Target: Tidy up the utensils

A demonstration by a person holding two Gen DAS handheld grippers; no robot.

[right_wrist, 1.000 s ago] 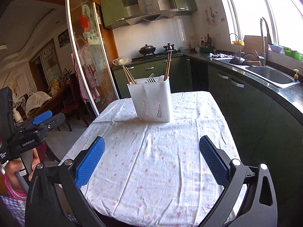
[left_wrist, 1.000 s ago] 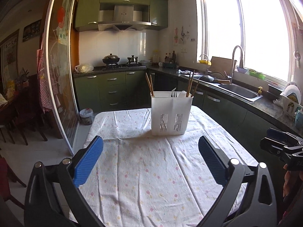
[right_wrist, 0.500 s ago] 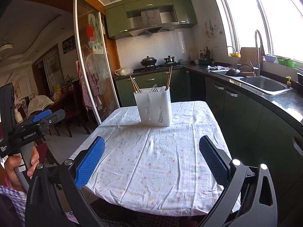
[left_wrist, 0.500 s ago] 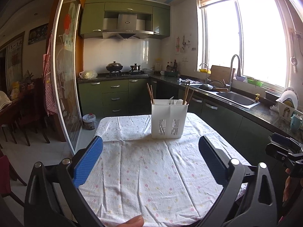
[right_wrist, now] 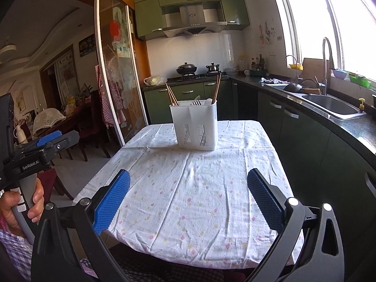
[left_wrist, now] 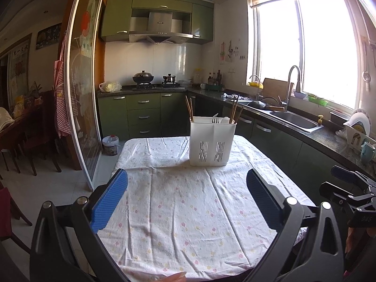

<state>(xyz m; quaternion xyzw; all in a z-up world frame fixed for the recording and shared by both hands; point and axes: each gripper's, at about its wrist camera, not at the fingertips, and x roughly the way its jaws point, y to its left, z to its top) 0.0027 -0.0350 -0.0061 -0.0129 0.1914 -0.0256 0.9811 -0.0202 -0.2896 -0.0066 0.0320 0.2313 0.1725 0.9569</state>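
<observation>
The left gripper (left_wrist: 186, 199) hangs with its blue-padded fingers (left_wrist: 109, 201) spread wide and nothing between them, above the near half of the table (left_wrist: 164, 242). The right gripper (right_wrist: 188, 198) is likewise wide apart and empty, poised over the near edge of the same table; its blue pads (right_wrist: 264, 199) frame bare cloth. In the right wrist view the left gripper's body shows at the left edge, its grey handle wrapped by a hand (right_wrist: 16, 208) with a checked sleeve below it. The table carries a white flowered tablecloth (right_wrist: 199, 188), creased in folds. Toward the far edge, a little right of centre in the left view, stands a white slotted utensil holder (left_wrist: 212, 140), upright on the cloth. Wooden chopsticks (left_wrist: 189, 108) lean out of its left compartment, more chopsticks (left_wrist: 233, 109) out of its right one, and pale fork and spoon handles (left_wrist: 218, 119) show in between. Past the table run green cabinets (left_wrist: 143, 115), a hob with a dark wok (left_wrist: 143, 78), and a counter with a steel sink (left_wrist: 296, 119) beneath a bright window.
</observation>
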